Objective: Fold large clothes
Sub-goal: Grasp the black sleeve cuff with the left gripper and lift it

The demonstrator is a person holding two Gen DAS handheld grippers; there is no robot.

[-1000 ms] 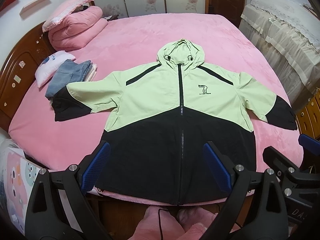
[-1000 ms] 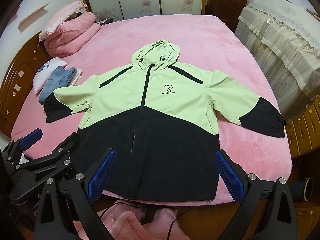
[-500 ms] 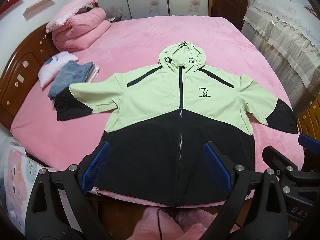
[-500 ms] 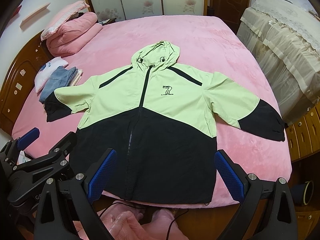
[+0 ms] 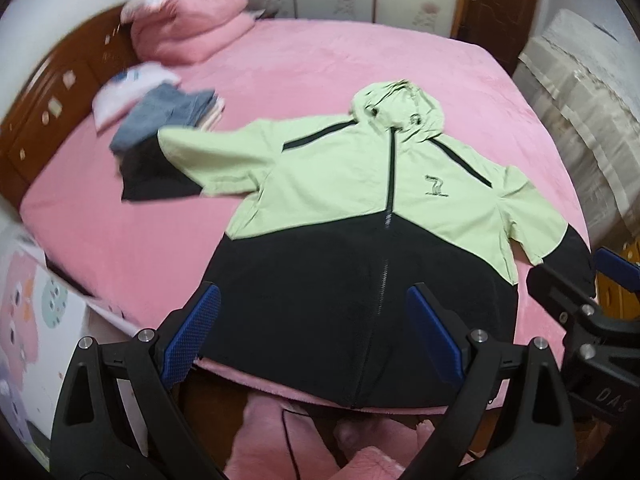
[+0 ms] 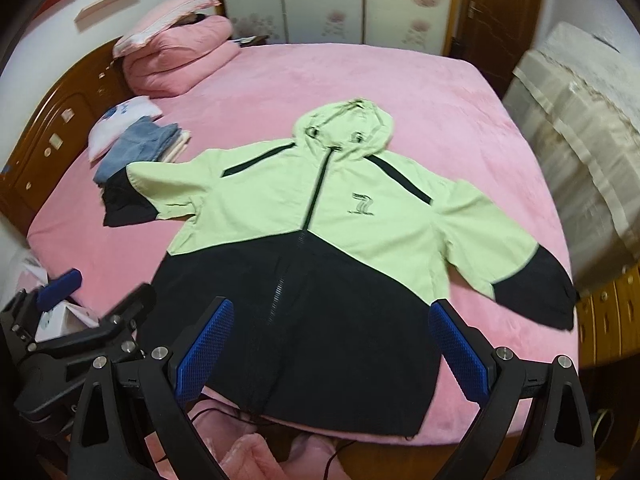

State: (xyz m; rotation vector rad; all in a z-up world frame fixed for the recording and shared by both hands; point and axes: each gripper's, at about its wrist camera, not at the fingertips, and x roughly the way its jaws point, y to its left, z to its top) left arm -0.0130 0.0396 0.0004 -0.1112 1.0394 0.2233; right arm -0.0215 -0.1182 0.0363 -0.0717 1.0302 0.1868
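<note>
A light-green and black hooded jacket [image 5: 360, 208] lies flat, front up and zipped, on the pink bed [image 5: 300, 72], sleeves spread, hem at the near edge. It also shows in the right wrist view [image 6: 328, 232]. My left gripper [image 5: 314, 336] is open and empty, above the jacket's hem near the bed's front edge. My right gripper [image 6: 330, 346] is open and empty, also over the hem. Each gripper shows at the edge of the other's view: the right gripper [image 5: 588, 312] and the left gripper [image 6: 80, 312].
A folded pink quilt with a pillow [image 6: 176, 56] sits at the bed's far left. A stack of folded clothes [image 6: 136, 148] lies beside the jacket's left sleeve. A wooden headboard [image 6: 52, 136] is on the left, covered furniture [image 6: 580, 128] on the right, pink slippers [image 5: 304, 440] below.
Both grippers have swung to the left and moved slightly closer to the bed; the views are blurred by the motion. The jacket has not moved. Both grippers remain open.
</note>
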